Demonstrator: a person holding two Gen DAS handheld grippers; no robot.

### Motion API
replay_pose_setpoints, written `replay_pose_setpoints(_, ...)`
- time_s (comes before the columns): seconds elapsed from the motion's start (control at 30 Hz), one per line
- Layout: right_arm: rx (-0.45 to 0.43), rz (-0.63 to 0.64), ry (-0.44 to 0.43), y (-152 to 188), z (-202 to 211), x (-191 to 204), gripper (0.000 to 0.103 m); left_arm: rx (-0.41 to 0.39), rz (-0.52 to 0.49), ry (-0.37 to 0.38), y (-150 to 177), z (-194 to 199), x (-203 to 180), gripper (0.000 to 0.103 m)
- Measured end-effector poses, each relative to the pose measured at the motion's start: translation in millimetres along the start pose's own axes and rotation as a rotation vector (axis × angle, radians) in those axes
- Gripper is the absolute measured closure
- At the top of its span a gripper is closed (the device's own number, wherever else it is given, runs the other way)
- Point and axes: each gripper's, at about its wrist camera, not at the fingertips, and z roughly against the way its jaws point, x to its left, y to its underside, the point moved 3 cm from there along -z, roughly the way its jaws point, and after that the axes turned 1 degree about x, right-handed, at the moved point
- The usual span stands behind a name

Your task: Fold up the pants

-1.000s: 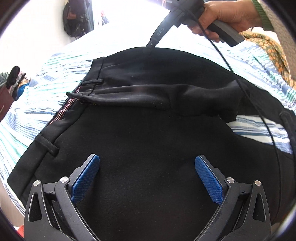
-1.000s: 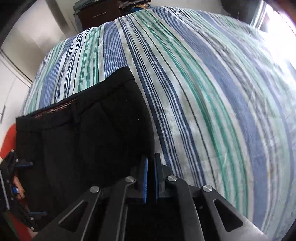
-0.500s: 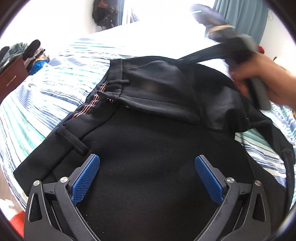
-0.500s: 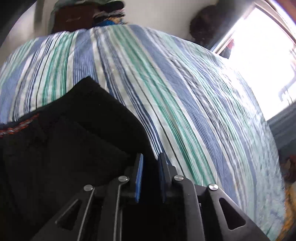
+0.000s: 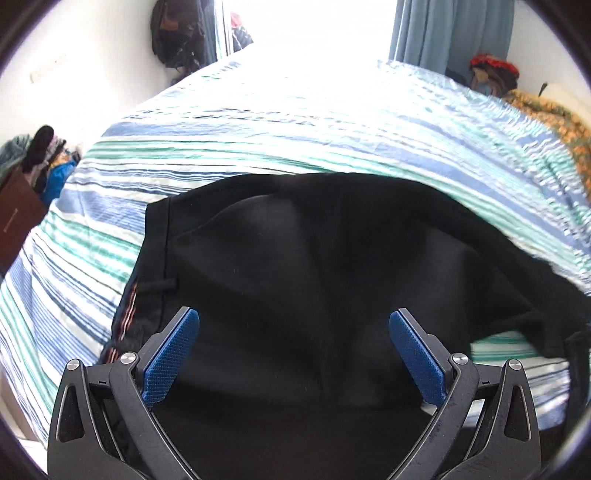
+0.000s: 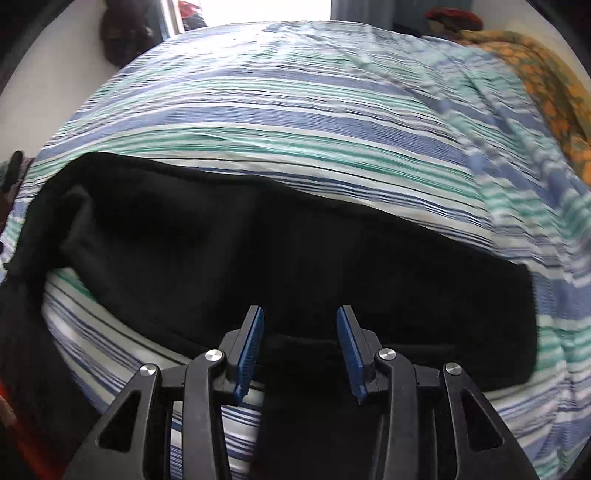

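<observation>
Black pants (image 5: 314,266) lie on a striped bedsheet (image 5: 258,147). In the left wrist view the waistband with its striped inner lining (image 5: 127,314) is at the left, and the fabric lies doubled over itself. My left gripper (image 5: 293,343) is wide open and empty just above the black cloth. In the right wrist view the pants (image 6: 295,258) stretch across the bed as a long black band. My right gripper (image 6: 300,332) is partly open over the near edge of the fabric, and nothing is pinched between its pads.
The bedsheet (image 6: 295,110) has blue, green and white stripes. An orange patterned blanket (image 6: 546,81) lies at the far right. A dark wooden cabinet (image 5: 14,218) with clothes stands at the left. A blue curtain (image 5: 450,33) hangs at the bright window.
My right gripper has opened and let go of the pants fabric, which now lies folded over. It has swung to face along the bed. My left gripper stays open.
</observation>
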Motion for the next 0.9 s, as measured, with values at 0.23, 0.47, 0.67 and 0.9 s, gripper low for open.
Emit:
replay_pose_setpoints(0.23,0.085,-0.250,-0.277,52.6,2.7,-95.9,0.062,0.076,-0.029,-0.038,20.9,-63.4,6.7,0.000)
replay_pose_setpoints(0.47,0.078,-0.006,-0.299,67.1,22.9,-47.8,0.092,0.043,-0.037,-0.054,33.1,-57.6,6.8,0.000)
replay_pose_setpoints(0.67,-0.003,-0.071,-0.143,128.7,112.8,-137.3,0.090,0.035,-0.046,-0.071,38.8,-55.2,3.3,0.000)
replay_pose_setpoints(0.9,0.040,-0.375,0.105,202.9,130.9,-265.5,0.066,0.061,-0.068,-0.088,38.8,-47.4,-8.6,0.000)
